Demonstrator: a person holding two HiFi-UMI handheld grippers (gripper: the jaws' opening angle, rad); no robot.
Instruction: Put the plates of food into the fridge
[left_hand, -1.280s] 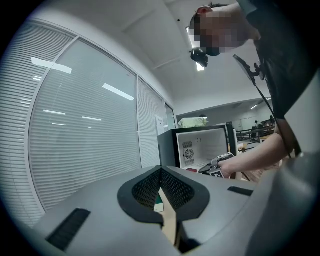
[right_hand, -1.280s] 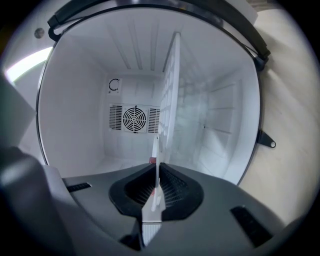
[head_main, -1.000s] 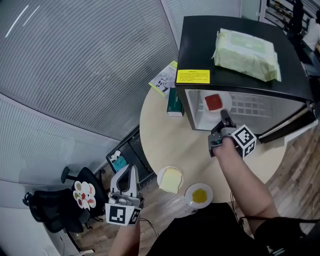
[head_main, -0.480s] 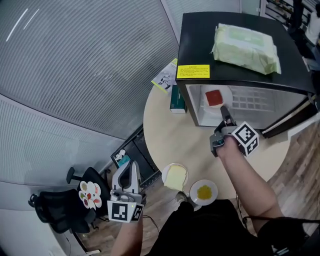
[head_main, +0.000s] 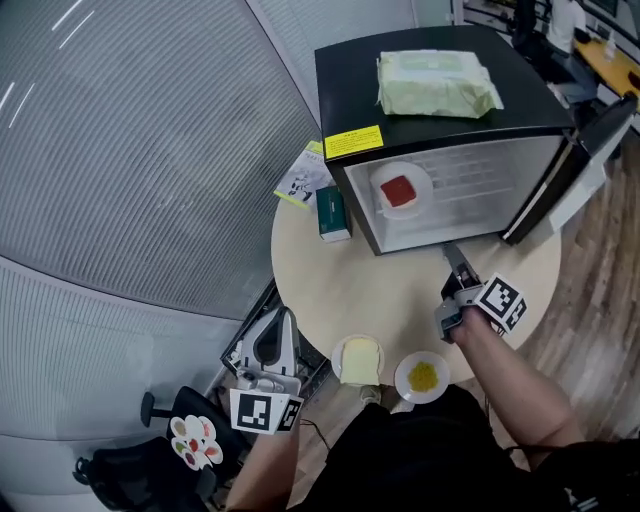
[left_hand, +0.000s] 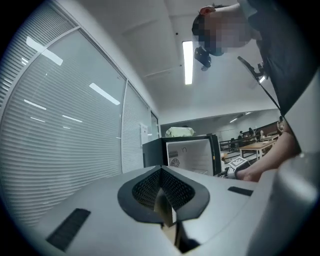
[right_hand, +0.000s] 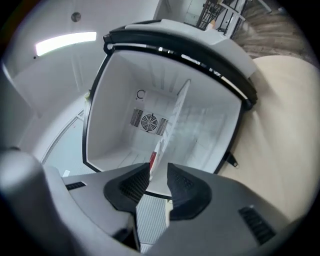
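Observation:
A white plate with a red food piece (head_main: 400, 188) sits on the shelf inside the open black fridge (head_main: 420, 125). My right gripper (head_main: 453, 258) hovers over the table just outside the fridge mouth, open, with nothing between its jaws. In the right gripper view (right_hand: 158, 172) it looks into the fridge at the red food plate (right_hand: 153, 159). Two more plates rest at the table's near edge: one with a pale yellow slab (head_main: 360, 358), one with yellow food (head_main: 423, 376). My left gripper (head_main: 278, 322) hangs left of the table, shut and empty (left_hand: 162, 175).
The fridge door (head_main: 575, 165) stands swung out to the right. A green wrapped pack (head_main: 435, 82) lies on the fridge top. A dark box (head_main: 333, 213) and a leaflet (head_main: 303, 178) lie left of the fridge. The round table (head_main: 400, 290) has bare wood between fridge and plates.
My right gripper has drawn back from the fridge mouth toward the table's near side, leaving the red food plate on the shelf. The left gripper has stayed low at the left.

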